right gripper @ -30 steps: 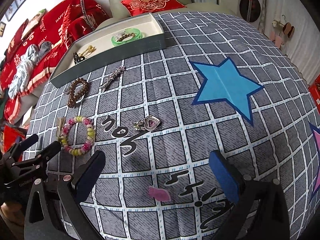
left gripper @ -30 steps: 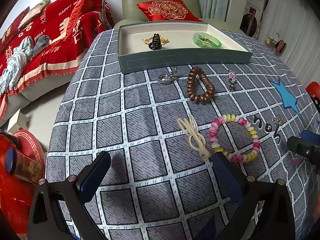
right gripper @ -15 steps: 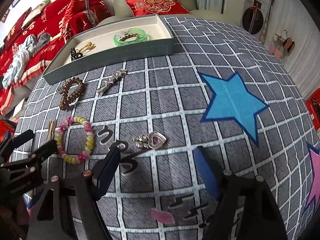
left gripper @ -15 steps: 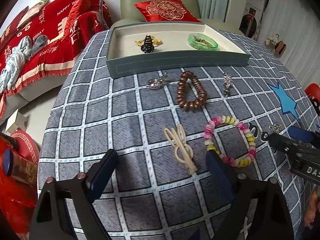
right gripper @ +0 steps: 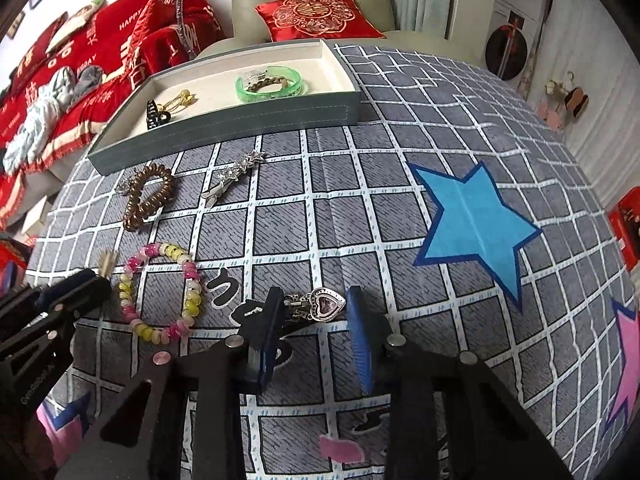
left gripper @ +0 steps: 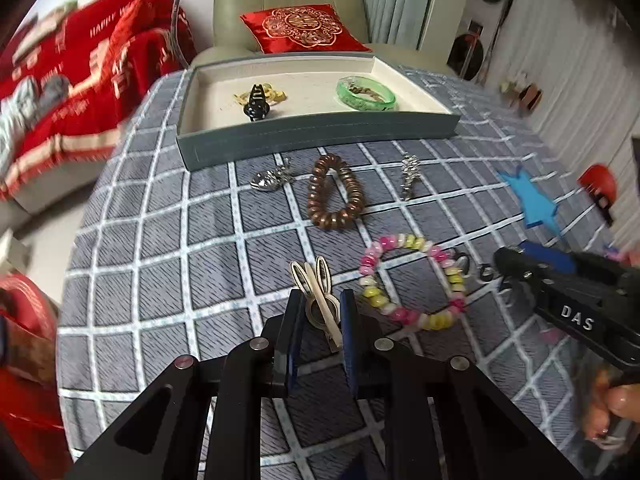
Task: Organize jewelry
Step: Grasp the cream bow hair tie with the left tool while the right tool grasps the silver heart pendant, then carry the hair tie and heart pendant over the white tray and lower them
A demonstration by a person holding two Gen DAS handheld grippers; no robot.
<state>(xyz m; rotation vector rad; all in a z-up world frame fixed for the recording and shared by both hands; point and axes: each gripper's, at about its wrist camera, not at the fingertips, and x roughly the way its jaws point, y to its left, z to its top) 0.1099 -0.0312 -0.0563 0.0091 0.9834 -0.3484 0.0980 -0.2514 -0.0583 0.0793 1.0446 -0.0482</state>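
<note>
The left tongs (left gripper: 320, 312) are closing on a cream hair clip (left gripper: 318, 300) that lies on the checked surface (left gripper: 168, 248); the blue pads stand against both sides of the clip, whose far loops stick out beyond the fingertips. Just right of the clip lies a pink-and-yellow bead bracelet (left gripper: 412, 280). Farther off, near the tray (left gripper: 320, 136), lie a brown coil hair tie (left gripper: 334, 192), a silver charm (left gripper: 270, 178) to its left and a silver star clip (left gripper: 409, 172) to its right.

The right tongs (right gripper: 314, 312) are also closing, with a silver heart pendant (right gripper: 320, 304) between the pads. The left pad sits at the pendant's chain end, while a thin gap shows between the heart and the right pad, so the pendant is not yet pinched. A blue star (right gripper: 476, 224) is printed on the cloth to the right.

Inside the tray rest a green bangle (right gripper: 272, 82) on the right, with a brownish piece inside its ring, and a black claw clip (right gripper: 156, 116) touching a gold piece (right gripper: 180, 99) on the left.

At the right edge of the left view, a hand (left gripper: 612, 412) holds the right tool.
</note>
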